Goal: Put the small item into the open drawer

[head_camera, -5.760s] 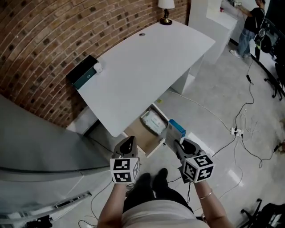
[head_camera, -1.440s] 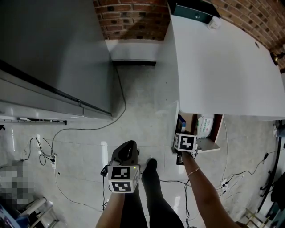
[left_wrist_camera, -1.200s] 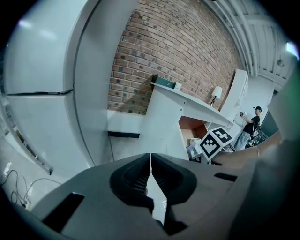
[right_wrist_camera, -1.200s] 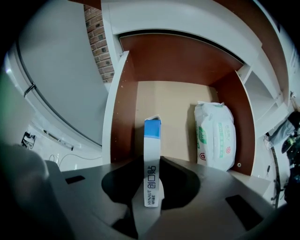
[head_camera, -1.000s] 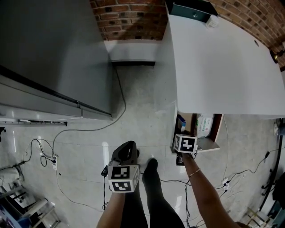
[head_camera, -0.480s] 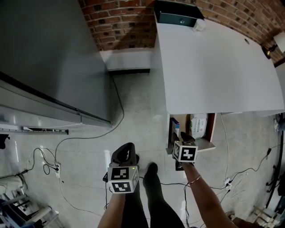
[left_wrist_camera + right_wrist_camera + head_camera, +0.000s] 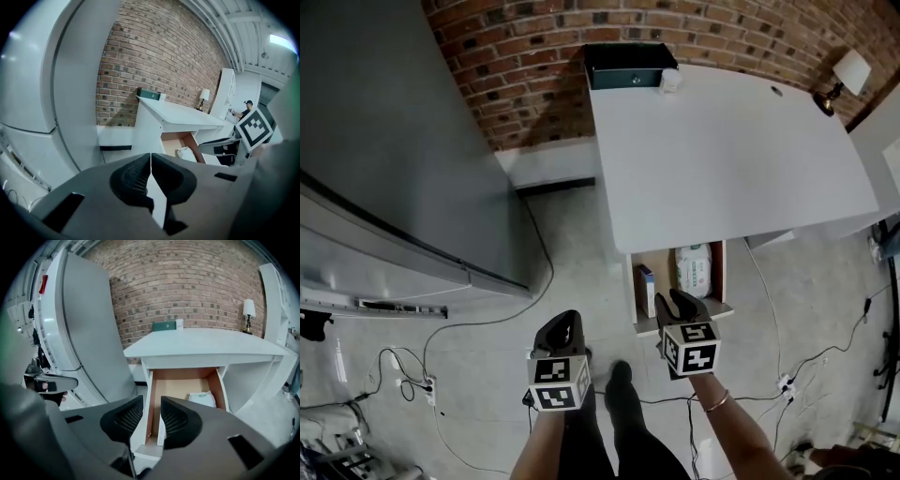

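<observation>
The small item, a blue and white box [image 7: 646, 290], stands on edge at the left side of the open wooden drawer [image 7: 720, 281] under the white desk [image 7: 722, 159]. In the right gripper view the box [image 7: 161, 431] shows beyond the jaws, apart from them. My right gripper [image 7: 675, 302] hovers above the drawer's front edge, open; its jaws have just been closing and nothing is between them. My left gripper [image 7: 565, 323] hangs over the floor left of the drawer, its pads [image 7: 140, 176] shut together on nothing.
A white packet [image 7: 694, 270] lies in the drawer's right half. A large grey cabinet [image 7: 384, 141] stands at the left before a brick wall [image 7: 525, 56]. A dark box [image 7: 628, 66] and a lamp [image 7: 839, 80] sit on the desk. Cables [image 7: 412, 366] run over the floor.
Several seconds ago the right gripper held the box; now the box rests in the drawer. Both grippers have risen, the right one pulling back from the drawer, and the head view has swung.
</observation>
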